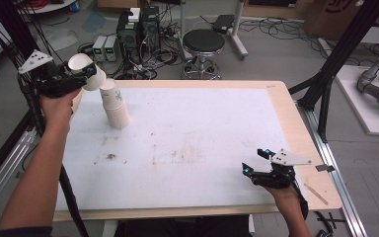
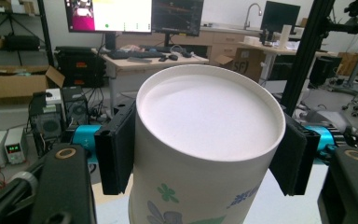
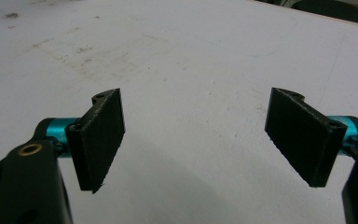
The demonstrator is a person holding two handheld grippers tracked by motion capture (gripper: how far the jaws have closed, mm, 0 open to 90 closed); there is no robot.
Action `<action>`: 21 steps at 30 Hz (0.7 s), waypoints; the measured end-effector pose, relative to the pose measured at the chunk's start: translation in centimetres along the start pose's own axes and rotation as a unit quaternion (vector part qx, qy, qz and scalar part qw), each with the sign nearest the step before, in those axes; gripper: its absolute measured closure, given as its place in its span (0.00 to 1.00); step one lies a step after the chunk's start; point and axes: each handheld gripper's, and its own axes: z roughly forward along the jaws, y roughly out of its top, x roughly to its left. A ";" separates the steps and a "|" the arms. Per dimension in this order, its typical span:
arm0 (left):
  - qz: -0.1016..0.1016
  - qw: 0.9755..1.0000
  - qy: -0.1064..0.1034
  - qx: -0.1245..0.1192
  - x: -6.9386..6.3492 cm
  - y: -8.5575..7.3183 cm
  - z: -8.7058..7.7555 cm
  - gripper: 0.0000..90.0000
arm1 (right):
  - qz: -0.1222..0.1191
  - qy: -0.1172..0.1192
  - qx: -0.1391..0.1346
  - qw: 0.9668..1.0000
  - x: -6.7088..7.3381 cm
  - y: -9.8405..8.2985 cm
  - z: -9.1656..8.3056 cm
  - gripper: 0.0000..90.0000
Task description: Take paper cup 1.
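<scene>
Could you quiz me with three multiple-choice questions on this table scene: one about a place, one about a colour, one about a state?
1. Where does the stack of paper cups stand?
A. far-left part of the table
B. near-right corner
C. on the stool

2. What colour are the pads of the right tongs?
A. red
B. black
C. white

3. What state are the left tongs in?
A. open, empty
B. lying on the table
C. shut on a paper cup

Answers: 1 A, the high view shows it; 2 B, both pads are black; 3 C, pads press the cup's sides.
</scene>
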 end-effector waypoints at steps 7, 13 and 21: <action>0.002 0.999 -0.041 -0.004 -1.9 -1.7 -2.2 0.37 | -0.001 0.004 0.002 1.000 0.2 0.1 0.2 0.23; 0.010 0.996 -0.089 0.014 -4.5 -4.9 -2.8 0.37 | -0.004 0.005 -0.003 1.000 0.4 0.3 0.3 0.23; 0.006 0.989 -0.137 0.045 -7.4 -8.1 -2.6 0.37 | -0.006 0.011 -0.002 1.000 0.7 0.5 0.7 0.23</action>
